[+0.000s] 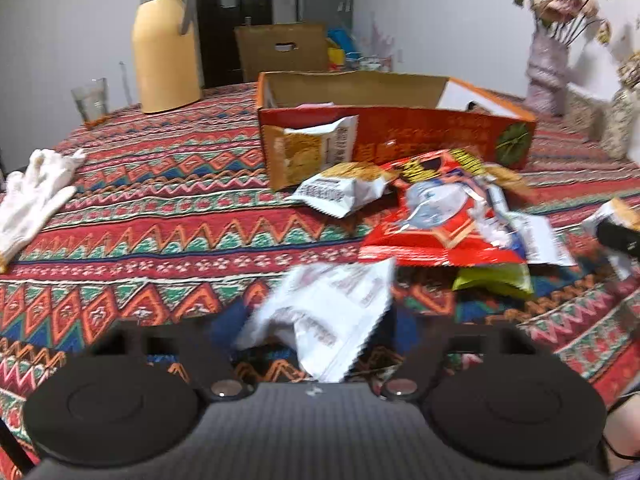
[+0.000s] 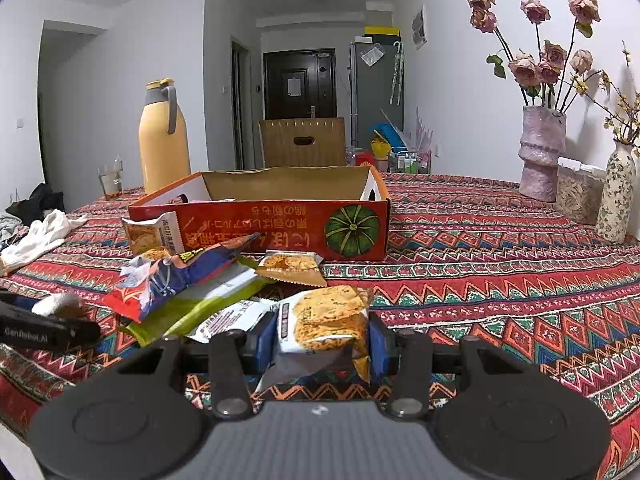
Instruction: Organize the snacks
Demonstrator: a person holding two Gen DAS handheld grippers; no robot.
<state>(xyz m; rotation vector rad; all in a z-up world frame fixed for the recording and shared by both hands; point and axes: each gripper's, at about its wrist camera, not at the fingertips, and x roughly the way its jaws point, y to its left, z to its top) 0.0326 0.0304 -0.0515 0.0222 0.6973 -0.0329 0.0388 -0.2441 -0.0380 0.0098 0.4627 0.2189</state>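
Note:
An open orange-red cardboard box (image 1: 400, 136) (image 2: 260, 232) stands mid-table. In front of it lies a pile of snacks: a red bag (image 1: 436, 216) (image 2: 160, 280), a green packet (image 1: 496, 280) (image 2: 192, 308) and cracker packets (image 1: 344, 188) (image 2: 290, 266), one leaning on the box (image 1: 312, 152). My left gripper (image 1: 316, 320) is low over the cloth with a blurred, buckled white packet (image 1: 332, 312) between its pads. My right gripper (image 2: 320, 340) is shut on a cracker packet (image 2: 324, 320), held just above the tablecloth.
A yellow thermos (image 1: 164, 48) (image 2: 164, 140) and a glass (image 1: 90, 100) stand at the back left. White gloves (image 1: 32, 196) lie at the left edge. Two vases (image 2: 540, 152) (image 2: 616, 196) and a jar stand at the right. A chair back (image 2: 302, 142) rises behind the table.

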